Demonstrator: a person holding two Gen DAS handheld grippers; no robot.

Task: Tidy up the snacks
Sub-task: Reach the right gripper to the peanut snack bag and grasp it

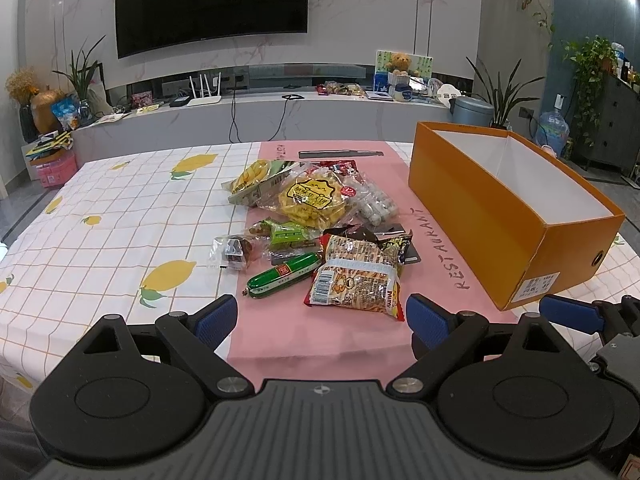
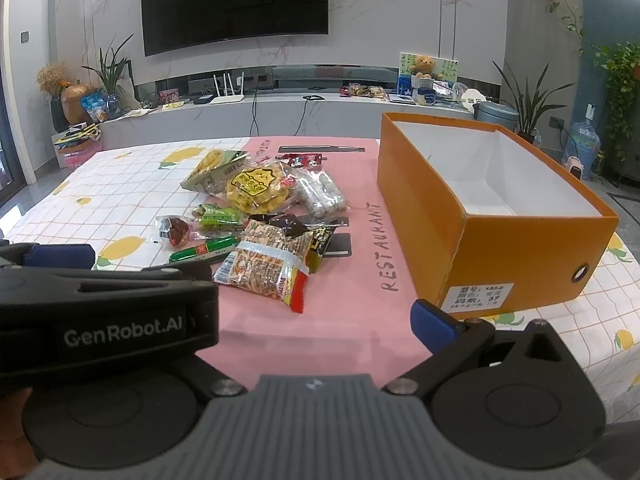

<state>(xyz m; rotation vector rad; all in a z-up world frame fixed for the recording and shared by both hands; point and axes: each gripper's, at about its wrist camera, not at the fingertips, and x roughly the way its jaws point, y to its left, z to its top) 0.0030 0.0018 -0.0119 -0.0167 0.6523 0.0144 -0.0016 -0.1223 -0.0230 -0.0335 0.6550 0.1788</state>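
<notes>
A big table [image 1: 100,216] fills both views. It wears a white cloth with yellow lemons, and a pink mat [image 1: 320,332] runs down its middle.

On the right side of the table sits an orange box [image 1: 500,216]. It has no lid on, it is white inside, and nothing shows in it. A white label is stuck on its near end.

The snacks lie in a loose pile [image 1: 316,224] on the pink mat, just to the left of the box and not touching it. None of them are in the box. At the back of the pile is a clear bag of round yellow crackers [image 1: 310,200], lying partly on a green and yellow bag [image 1: 256,180]. Nearer to the grippers is a noodle snack pack [image 1: 356,280] with a red edge. Just beside it lies a green sausage stick [image 1: 282,276]. A small clear packet with something dark inside [image 1: 234,252] lies on the white cloth, left of the sausage.

The left gripper [image 1: 320,320] hangs low over the near end of the pink mat. Its blue pads are spread wide apart and hold nothing.

The right gripper [image 1: 572,312] is just beside it, in front of the box. Only one of its blue pads [image 2: 434,326] shows in its own view, so I cannot tell if it is spread or closed.
</notes>
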